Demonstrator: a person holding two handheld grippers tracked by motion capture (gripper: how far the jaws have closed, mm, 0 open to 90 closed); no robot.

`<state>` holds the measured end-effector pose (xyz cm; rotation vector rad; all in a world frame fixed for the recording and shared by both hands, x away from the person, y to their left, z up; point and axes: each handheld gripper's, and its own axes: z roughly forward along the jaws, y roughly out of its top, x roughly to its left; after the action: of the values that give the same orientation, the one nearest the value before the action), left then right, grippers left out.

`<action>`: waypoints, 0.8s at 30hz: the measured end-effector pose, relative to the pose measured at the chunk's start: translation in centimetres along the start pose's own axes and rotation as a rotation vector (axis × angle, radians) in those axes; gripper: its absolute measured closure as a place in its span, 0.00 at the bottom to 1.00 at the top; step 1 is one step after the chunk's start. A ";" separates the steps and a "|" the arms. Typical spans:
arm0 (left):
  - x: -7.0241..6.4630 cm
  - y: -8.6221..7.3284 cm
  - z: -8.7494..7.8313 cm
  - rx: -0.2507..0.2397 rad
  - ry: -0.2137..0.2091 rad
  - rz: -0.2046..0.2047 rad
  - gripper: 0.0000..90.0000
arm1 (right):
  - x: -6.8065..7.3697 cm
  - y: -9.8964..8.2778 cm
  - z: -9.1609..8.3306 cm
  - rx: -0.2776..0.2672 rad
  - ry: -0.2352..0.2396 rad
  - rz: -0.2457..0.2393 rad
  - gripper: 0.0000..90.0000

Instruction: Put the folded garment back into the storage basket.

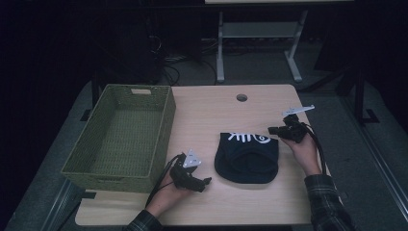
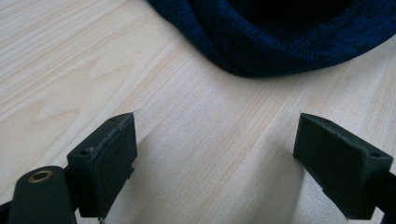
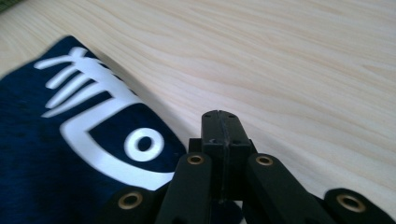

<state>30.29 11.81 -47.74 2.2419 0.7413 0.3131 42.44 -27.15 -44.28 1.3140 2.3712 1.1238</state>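
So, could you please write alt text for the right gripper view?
The right gripper, its black jaws shut with nothing between them, hovers beside a dark blue knitted hat with a white fish-skeleton print, lying on a pale wooden table.

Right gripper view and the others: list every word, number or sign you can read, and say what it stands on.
No readable word or number anywhere.
Dark blue knit hat: a white printed fish-skeleton sign, ribs and a round eye, no letters.
Green woven basket: no label.
Wooden table: plain, no markings.
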 end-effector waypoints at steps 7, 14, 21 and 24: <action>0.0 0.0 -0.1 0.006 -0.001 0.002 0.14 | -1.0 -0.5 0.9 0.045 -0.013 0.008 1.00; 0.0 0.0 0.0 0.000 -0.001 0.001 0.14 | -1.1 -1.5 0.9 0.067 -0.011 -0.007 1.00; 0.0 0.0 0.0 -0.001 0.000 0.002 0.14 | -0.8 -1.9 0.5 0.078 -0.006 -0.016 1.00; 0.0 0.0 0.0 -0.003 0.000 0.000 0.14 | -0.6 -2.0 0.1 0.085 0.001 -0.020 1.00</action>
<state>30.25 11.83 -47.77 2.2394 0.7400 0.3138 41.59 -28.14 -45.85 1.3136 2.4515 1.0291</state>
